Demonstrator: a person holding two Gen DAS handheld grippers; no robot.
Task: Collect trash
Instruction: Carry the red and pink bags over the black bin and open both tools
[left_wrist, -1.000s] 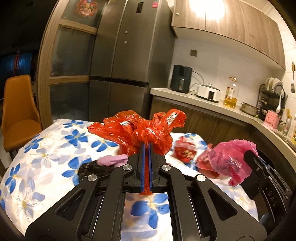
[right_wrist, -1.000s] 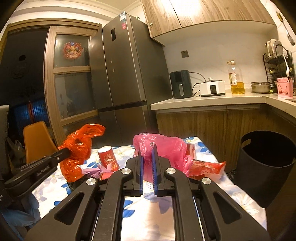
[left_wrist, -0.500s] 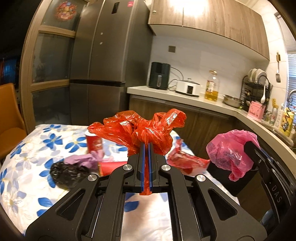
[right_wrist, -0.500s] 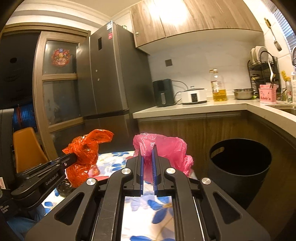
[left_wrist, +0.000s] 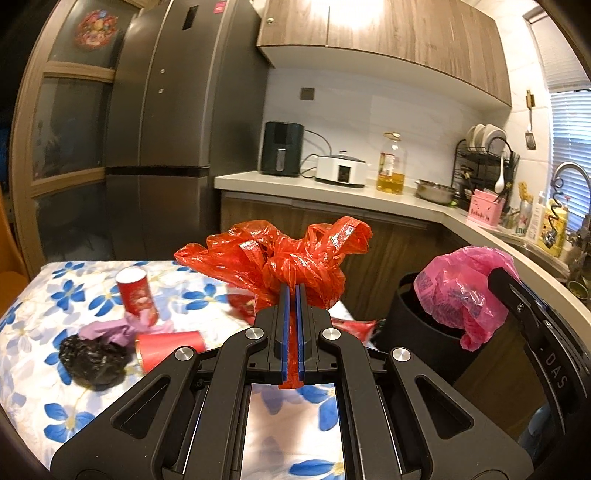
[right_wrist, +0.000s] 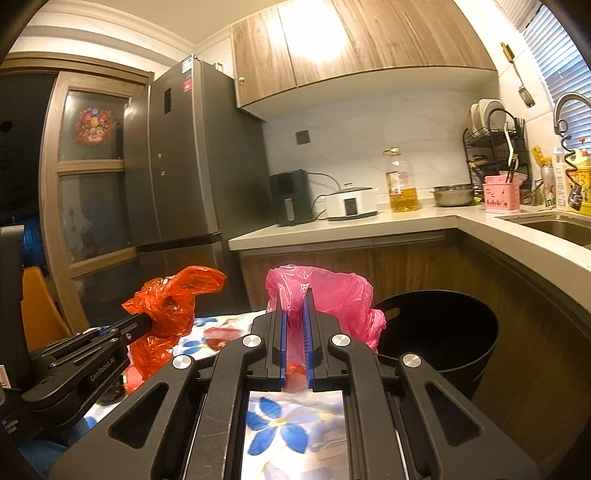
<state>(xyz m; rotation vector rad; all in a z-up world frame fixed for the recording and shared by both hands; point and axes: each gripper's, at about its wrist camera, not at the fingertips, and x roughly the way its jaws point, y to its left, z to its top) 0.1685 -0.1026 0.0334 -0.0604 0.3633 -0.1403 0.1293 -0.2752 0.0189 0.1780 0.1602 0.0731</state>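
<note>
My left gripper (left_wrist: 291, 291) is shut on a crumpled red plastic bag (left_wrist: 280, 254), held above the flowered table (left_wrist: 44, 295). My right gripper (right_wrist: 294, 295) is shut on a pink plastic bag (right_wrist: 325, 291), which hangs beside a black trash bin (right_wrist: 439, 332). In the left wrist view the pink plastic bag (left_wrist: 461, 291) hangs over the black trash bin (left_wrist: 417, 332) at the right. In the right wrist view the red plastic bag (right_wrist: 170, 306) and left gripper (right_wrist: 142, 322) show at the left. On the table lie a black bag (left_wrist: 92, 358), a purple wad (left_wrist: 110, 328), an upright red cup (left_wrist: 135, 291) and a fallen red cup (left_wrist: 170, 347).
A red wrapper (left_wrist: 354, 326) lies at the table's far edge by the bin. A wooden counter (right_wrist: 369, 229) with an air fryer (right_wrist: 291, 197), cooker (right_wrist: 351, 205) and oil bottle (right_wrist: 400, 181) runs behind. A dark fridge (left_wrist: 166, 122) stands left, and a sink (right_wrist: 569, 229) is at the right.
Both grippers have swung right with their bags, away from the table's middle. The black bin has come into the left wrist view and grown larger in the right wrist view.
</note>
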